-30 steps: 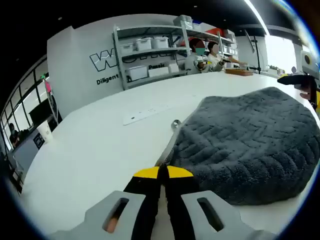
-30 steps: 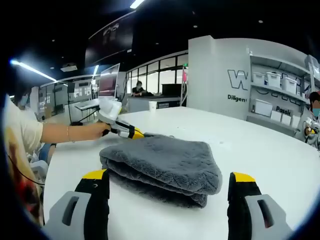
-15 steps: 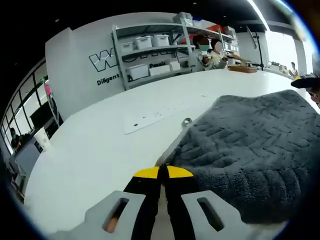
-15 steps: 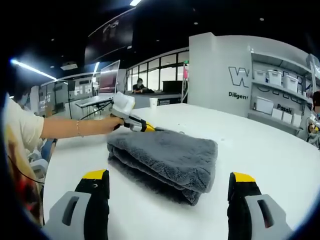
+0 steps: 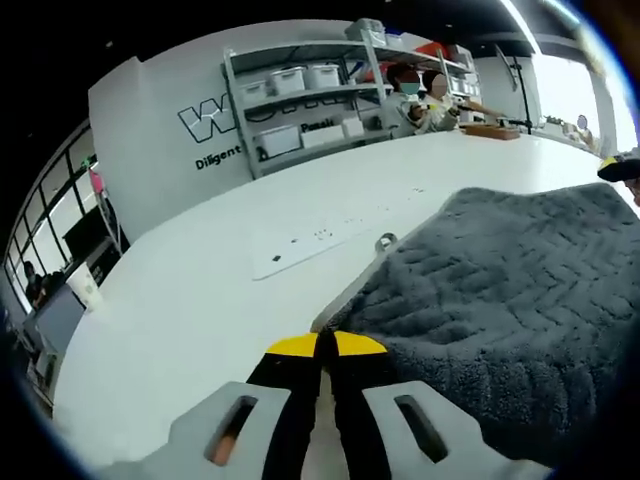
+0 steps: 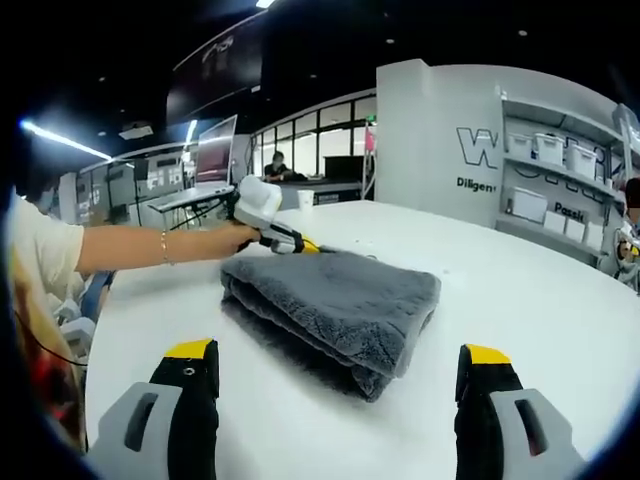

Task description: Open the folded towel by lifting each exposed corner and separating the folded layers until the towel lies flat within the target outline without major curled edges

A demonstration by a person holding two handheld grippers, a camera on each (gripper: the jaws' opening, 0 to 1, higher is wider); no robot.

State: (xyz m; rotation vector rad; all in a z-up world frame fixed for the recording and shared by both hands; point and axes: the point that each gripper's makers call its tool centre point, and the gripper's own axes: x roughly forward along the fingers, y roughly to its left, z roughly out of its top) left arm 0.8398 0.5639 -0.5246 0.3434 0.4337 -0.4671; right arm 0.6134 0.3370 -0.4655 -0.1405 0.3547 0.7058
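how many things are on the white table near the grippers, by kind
grey folded towel: 1
white flat strip with small holes: 1
grippers at the towel: 2, left gripper shut on its hanging loop, right gripper open
total: 4

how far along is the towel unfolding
Early. Done: the left gripper has its fingers closed on a thin tab or loop at the edge of the grey towel. In hand: that pinched edge, raised off the white table. Left: the towel is folded in stacked layers, and the right gripper is open and short of it. I can't make out a target outline.
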